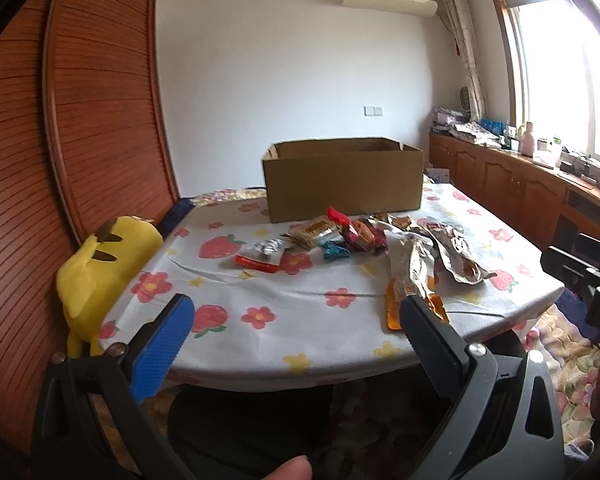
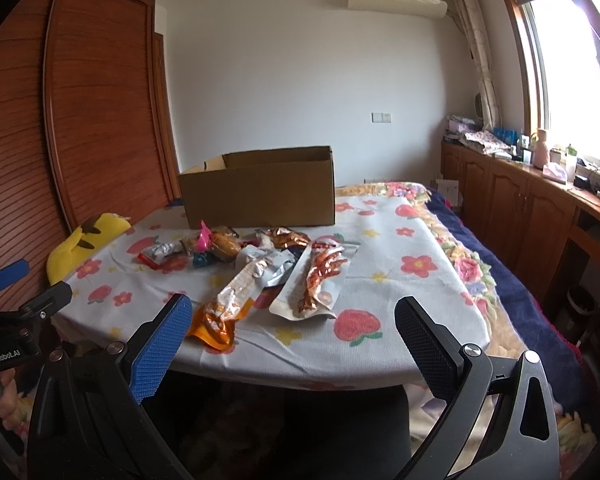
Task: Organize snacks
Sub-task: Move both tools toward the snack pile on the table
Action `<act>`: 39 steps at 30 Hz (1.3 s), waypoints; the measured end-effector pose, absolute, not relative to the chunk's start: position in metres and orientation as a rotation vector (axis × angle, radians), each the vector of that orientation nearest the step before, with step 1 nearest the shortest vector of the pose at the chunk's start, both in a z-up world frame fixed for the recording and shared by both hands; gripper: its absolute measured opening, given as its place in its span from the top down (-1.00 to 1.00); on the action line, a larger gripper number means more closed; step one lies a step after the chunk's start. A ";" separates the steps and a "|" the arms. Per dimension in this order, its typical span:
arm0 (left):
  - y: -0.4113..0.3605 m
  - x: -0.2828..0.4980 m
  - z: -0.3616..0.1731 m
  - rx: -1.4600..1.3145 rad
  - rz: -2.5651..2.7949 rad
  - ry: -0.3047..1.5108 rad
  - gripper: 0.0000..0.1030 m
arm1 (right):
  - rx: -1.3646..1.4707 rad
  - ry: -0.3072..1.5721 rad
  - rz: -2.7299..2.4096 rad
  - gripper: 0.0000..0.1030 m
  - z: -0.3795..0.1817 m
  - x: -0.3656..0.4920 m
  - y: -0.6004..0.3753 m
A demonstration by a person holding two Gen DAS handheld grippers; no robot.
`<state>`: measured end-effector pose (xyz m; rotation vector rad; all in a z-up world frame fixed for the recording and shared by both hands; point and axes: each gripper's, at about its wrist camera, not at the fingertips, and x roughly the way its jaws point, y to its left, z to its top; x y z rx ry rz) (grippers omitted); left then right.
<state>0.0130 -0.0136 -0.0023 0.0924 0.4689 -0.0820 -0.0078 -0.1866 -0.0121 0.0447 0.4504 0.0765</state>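
Both tools, the left tool [image 1: 296,320] and the right tool [image 2: 294,318], hang wide and empty at the bottom of each frame. We see the tabletop [image 2: 400,280] filling the middle, and the open cardboard box [image 2: 260,196] at its far side, contents hidden. We judge nothing sorted yet: the snacks [image 2: 260,268] all lie loose in front of the box.

Left gripper [image 1: 296,312] jaws spread wide, empty, right gripper [image 2: 294,314] likewise, side by side
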 end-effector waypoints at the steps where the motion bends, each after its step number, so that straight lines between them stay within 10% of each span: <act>1: -0.016 0.017 -0.004 0.093 -0.089 0.475 -1.00 | 0.046 0.462 0.083 -0.99 -0.015 -0.003 -0.188; 39: -0.083 0.147 -0.048 0.121 -0.340 0.694 -0.96 | 0.029 0.813 0.248 -0.60 -0.084 0.182 -0.214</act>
